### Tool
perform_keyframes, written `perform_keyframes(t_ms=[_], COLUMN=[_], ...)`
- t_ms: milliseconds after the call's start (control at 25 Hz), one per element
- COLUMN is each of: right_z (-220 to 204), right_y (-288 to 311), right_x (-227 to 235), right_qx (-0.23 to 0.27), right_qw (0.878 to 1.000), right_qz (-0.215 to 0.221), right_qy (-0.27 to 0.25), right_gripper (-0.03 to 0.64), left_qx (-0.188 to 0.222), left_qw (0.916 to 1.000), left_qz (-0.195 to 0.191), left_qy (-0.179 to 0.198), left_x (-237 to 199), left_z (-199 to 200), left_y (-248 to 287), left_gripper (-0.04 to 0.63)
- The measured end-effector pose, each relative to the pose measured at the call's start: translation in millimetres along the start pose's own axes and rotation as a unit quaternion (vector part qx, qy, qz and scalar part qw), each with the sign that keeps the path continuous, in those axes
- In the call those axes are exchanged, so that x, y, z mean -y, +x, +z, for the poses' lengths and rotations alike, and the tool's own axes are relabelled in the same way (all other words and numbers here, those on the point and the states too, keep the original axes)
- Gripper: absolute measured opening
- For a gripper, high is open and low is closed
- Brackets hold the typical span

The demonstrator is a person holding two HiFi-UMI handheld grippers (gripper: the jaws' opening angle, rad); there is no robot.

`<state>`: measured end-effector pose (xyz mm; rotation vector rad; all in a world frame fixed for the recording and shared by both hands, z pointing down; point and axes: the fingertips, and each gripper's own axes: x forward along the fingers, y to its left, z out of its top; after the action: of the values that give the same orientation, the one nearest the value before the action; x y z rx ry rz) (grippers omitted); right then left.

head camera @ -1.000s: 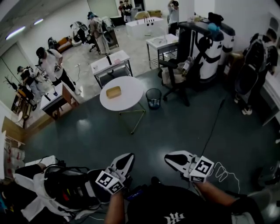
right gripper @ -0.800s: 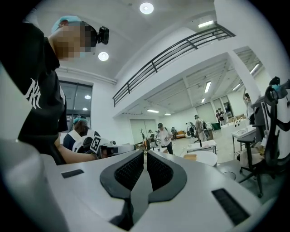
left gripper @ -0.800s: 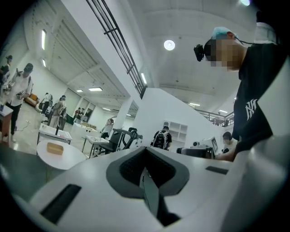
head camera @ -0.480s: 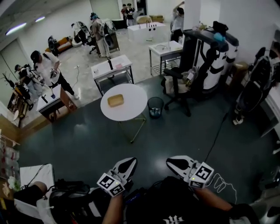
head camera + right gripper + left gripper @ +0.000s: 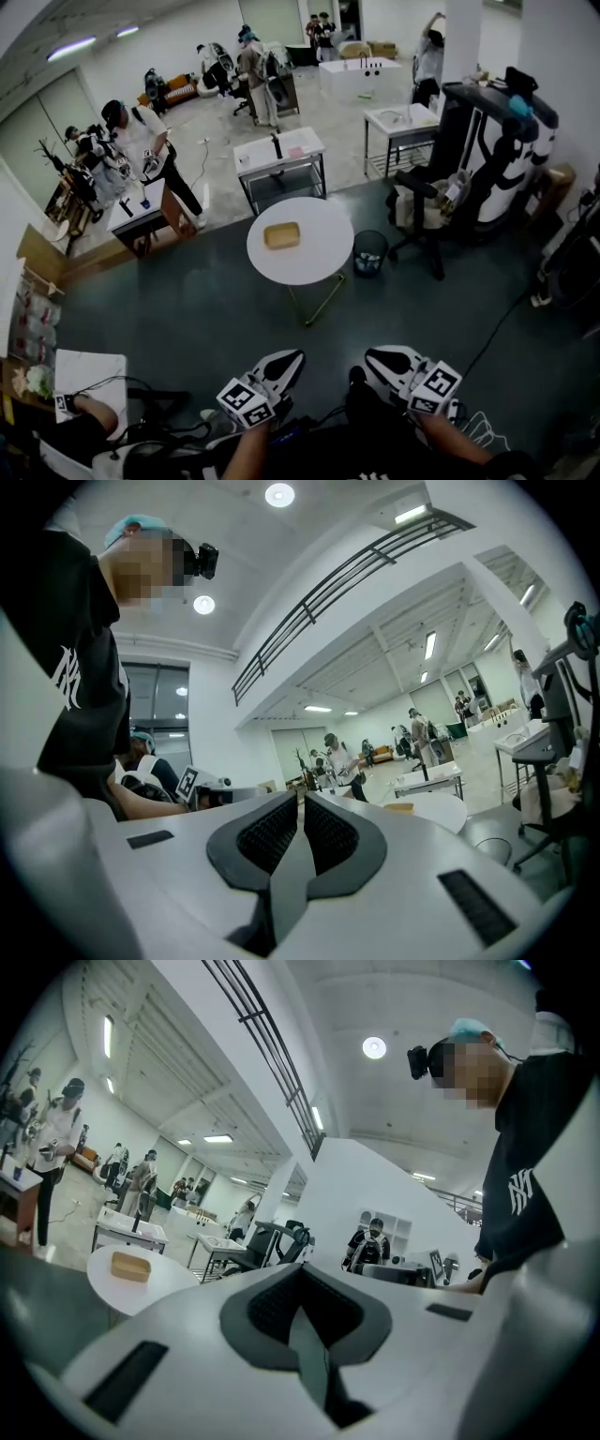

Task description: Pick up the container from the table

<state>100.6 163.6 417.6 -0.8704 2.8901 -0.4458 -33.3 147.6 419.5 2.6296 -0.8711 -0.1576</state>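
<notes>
Container (image 5: 281,235) sits on table (image 5: 323,265), mid-frame. Left gripper (image 5: 289,360) and right gripper (image 5: 377,358) pressed together, empty. Person should spread one before arriving.

The hand-held gripper (image 5: 302,801) is shut, container (image 5: 398,807) well beyond.

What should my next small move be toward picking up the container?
Probably step closer to the round white table: the tan container sits on it, far beyond both grippers. The left gripper and right gripper are shut and empty, so open one only once the container is within reach.
</notes>
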Motion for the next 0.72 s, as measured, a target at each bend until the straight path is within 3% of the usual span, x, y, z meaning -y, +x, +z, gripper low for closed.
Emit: perform_keyframes(t_ms=[720], right_z=[69.3], right_y=[122.2], right_x=[167.8], right_qx=[-0.006], right_qw=[0.995], right_qz=[0.101], right_qy=[0.003], right_gripper=[0.048], left_qx=[0.023], left_qw=[0.9960], left_qz=[0.084], left_qy=[0.018], left_x=[-138.3], left_z=[85.7], left_y=[115.9], left_gripper=[0.003])
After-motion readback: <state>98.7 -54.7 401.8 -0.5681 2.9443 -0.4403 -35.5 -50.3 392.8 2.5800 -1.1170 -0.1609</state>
